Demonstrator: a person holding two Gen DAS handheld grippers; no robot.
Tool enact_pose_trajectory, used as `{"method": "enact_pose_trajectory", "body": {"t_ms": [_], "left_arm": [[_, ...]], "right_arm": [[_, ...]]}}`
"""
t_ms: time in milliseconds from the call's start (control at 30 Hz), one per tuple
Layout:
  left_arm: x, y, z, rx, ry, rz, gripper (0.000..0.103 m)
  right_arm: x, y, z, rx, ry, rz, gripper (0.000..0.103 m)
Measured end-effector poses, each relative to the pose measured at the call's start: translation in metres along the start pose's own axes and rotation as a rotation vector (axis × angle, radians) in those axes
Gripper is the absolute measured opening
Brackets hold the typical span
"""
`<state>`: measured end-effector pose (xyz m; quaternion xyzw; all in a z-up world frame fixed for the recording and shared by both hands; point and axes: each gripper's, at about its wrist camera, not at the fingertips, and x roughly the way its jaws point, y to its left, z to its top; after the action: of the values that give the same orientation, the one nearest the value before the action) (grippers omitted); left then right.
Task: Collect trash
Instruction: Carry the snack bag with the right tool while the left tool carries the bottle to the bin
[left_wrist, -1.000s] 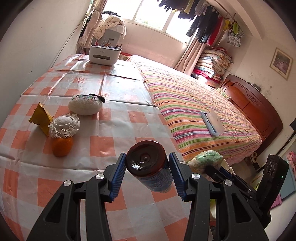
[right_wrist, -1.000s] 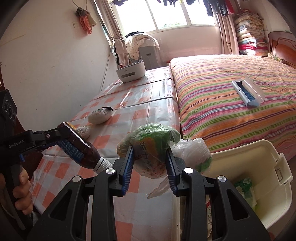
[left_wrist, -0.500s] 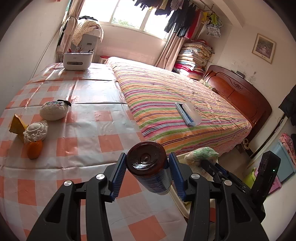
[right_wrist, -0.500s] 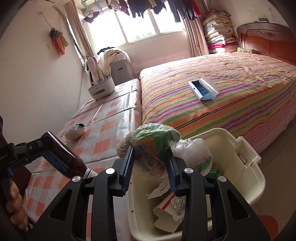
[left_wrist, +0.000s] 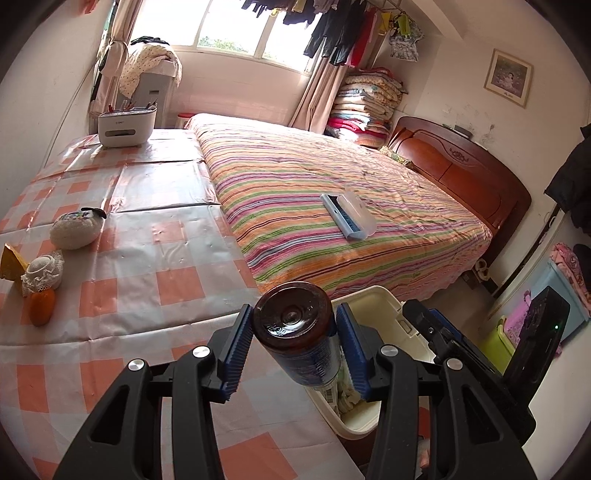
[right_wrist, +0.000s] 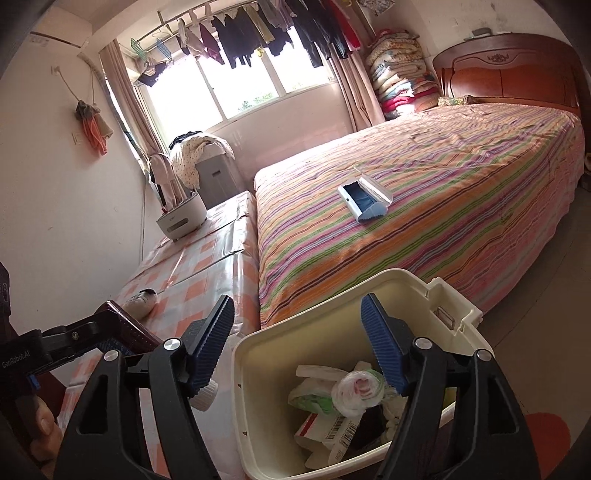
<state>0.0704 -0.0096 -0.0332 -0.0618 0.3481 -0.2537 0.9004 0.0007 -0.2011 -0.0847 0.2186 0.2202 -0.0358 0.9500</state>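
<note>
My left gripper (left_wrist: 294, 350) is shut on a brown plastic bottle (left_wrist: 295, 326) with a blue label, held bottom toward the camera over the near rim of the cream trash bin (left_wrist: 373, 299). In the right wrist view the same bottle (right_wrist: 125, 334) shows at the left with its white cap beside the bin. My right gripper (right_wrist: 297, 347) is open and empty above the cream trash bin (right_wrist: 258, 343). The green and white plastic bag (right_wrist: 351, 387) lies inside the bin on other paper trash.
The checked tablecloth (left_wrist: 147, 258) holds a white pouch (left_wrist: 75, 230), a lace-covered jar (left_wrist: 42, 273), an orange (left_wrist: 41, 312) and a yellow wrapper (left_wrist: 11, 262). A white box (left_wrist: 125, 125) stands at the far end. The striped bed (left_wrist: 332, 206) carries a blue-white case (left_wrist: 349, 216).
My right gripper opened and let the green bag drop into the bin. My left gripper carried the bottle right, from over the table to the bin's edge.
</note>
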Motion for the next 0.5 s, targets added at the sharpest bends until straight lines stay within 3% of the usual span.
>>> {"method": "enact_pose_trajectory", "body": {"t_ms": [500], "left_arm": [[0.041,-0.04,-0.005,0.059,0.073,-0.063,0.042]], "right_arm": [[-0.036,-0.031,0.011,0.155,-0.205,0.009,0.073]]}}
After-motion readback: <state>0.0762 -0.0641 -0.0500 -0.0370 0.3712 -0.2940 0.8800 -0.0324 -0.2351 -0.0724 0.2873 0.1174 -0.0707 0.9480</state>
